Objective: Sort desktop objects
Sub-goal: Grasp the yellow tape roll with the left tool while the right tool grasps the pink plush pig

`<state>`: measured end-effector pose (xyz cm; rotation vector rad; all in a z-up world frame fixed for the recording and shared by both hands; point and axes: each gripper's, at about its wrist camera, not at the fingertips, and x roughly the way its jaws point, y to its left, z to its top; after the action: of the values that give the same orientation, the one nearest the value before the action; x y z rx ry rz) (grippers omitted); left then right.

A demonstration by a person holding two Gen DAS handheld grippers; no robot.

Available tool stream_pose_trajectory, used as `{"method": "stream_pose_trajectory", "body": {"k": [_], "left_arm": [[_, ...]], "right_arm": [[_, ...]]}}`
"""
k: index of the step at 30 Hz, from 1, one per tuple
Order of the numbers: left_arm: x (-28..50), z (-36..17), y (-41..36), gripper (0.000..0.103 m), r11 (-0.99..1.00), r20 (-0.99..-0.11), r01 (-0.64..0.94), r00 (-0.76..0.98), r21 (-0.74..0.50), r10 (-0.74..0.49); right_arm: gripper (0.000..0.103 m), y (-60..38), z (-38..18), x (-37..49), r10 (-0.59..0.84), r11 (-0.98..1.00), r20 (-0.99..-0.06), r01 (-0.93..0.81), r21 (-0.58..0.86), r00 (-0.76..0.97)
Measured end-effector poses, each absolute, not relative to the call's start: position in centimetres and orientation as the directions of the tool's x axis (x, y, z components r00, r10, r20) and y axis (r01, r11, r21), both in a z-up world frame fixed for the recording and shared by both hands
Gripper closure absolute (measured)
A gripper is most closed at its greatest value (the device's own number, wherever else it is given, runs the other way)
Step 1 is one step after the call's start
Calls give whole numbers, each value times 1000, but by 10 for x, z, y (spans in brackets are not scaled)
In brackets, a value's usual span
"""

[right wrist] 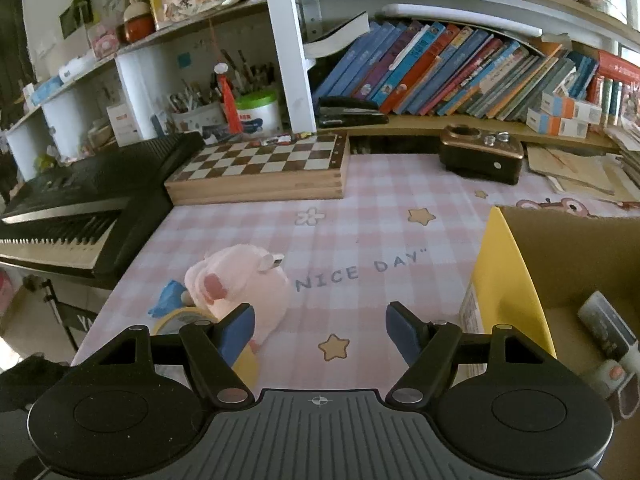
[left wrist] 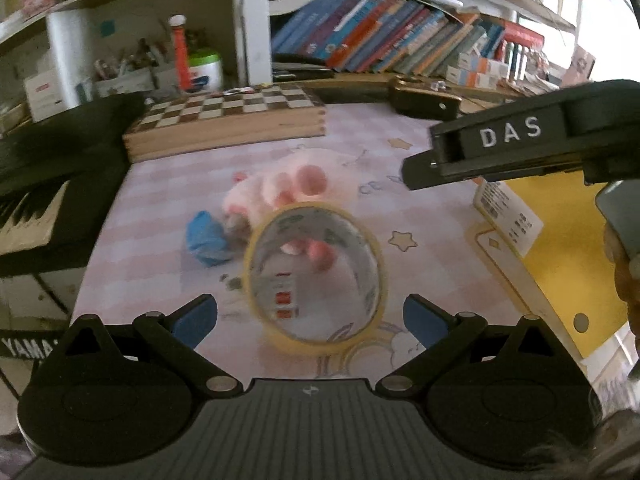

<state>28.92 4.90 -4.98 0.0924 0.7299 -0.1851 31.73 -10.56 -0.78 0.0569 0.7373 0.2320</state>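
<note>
A roll of clear tape with a yellow rim point(left wrist: 314, 276) stands on edge on the pink checked tablecloth, between the open jaws of my left gripper point(left wrist: 310, 322), untouched by either blue pad. Behind it lie a pink plush toy point(left wrist: 280, 190) and a crumpled blue object point(left wrist: 206, 238). In the right wrist view my right gripper point(right wrist: 320, 330) is open and empty above the cloth. The plush toy point(right wrist: 244, 284), the tape roll point(right wrist: 180, 318) and the blue object point(right wrist: 168, 298) sit to its left. The right gripper's body point(left wrist: 520, 148) shows at upper right in the left wrist view.
A yellow cardboard box point(right wrist: 508, 280) stands at the right, holding a remote-like item point(right wrist: 608, 328). A chessboard box point(right wrist: 264, 172), a black keyboard point(right wrist: 80, 208), a brown device point(right wrist: 480, 156) and bookshelves with books point(right wrist: 460, 68) line the back and left.
</note>
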Motion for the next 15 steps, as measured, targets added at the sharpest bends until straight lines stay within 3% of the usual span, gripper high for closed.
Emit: {"method": "stream_pose_trajectory", "body": {"k": [7,9,15], "left_arm": [[312,-57,37,5,977,-668,196,738,78,-95],[315,-60,35,21,975,-677,208,730,84,-97],[306,-52,45,22,977,-686,210,716,39,-126]], "right_arm": [[25,-101,-12,324,256,965,-674,-220,140,693],[23,-99,-12,326,262,963,-674,-228,141,690],[15,-89,-9,338,296,952,-668,-267,148,683]]}}
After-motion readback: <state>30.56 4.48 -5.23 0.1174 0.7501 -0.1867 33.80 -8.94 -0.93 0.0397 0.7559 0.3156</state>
